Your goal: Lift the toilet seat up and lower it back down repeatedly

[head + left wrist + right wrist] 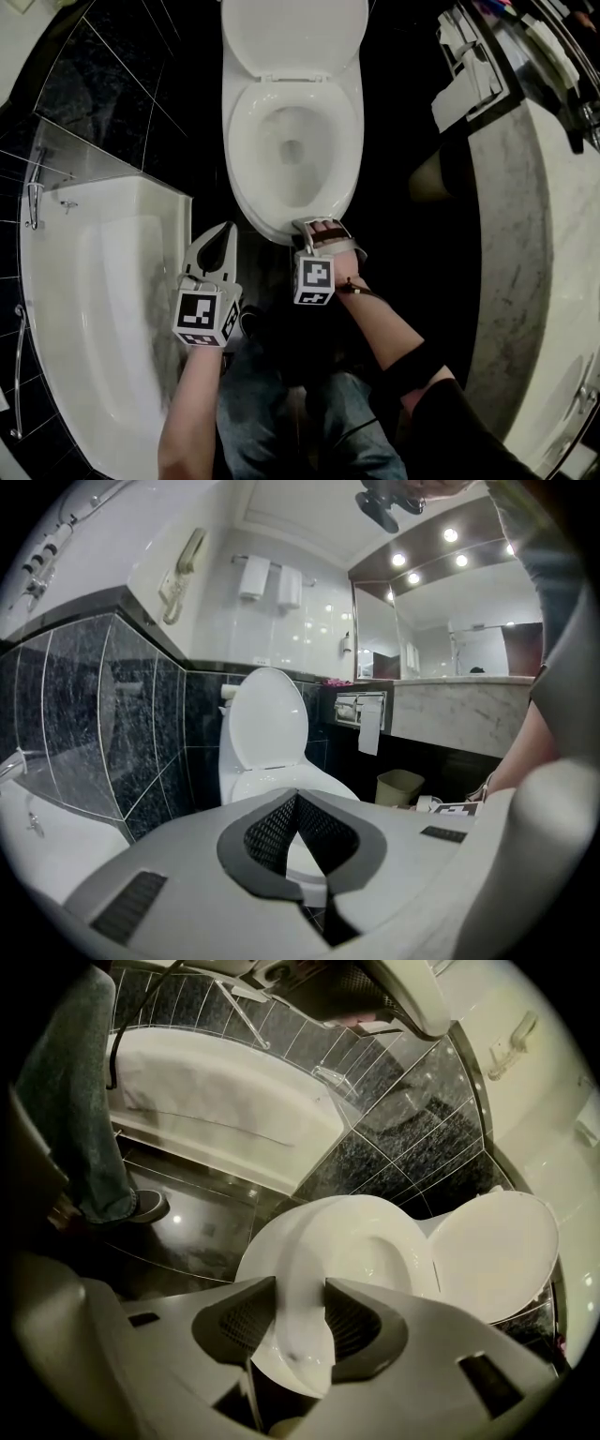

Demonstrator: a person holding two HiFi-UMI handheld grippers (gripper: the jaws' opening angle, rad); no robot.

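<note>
Toilet seat point(292, 1241) clamped in right hand-held gripper point(300, 1286), front edge hidden; left hand-held gripper point(296, 797) clenched empty.

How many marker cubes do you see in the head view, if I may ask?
2. One cube rides the left tool, beside the tub; the other rides the right tool, which grips the seat at its front. None seem hidden.

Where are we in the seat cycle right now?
Done: the toilet seat lies down on the bowl, lid upright. In hand: the right tongs grip the seat's front rim; the left tongs are shut, empty. Left: a lift; completed cycles can't be told.
</note>
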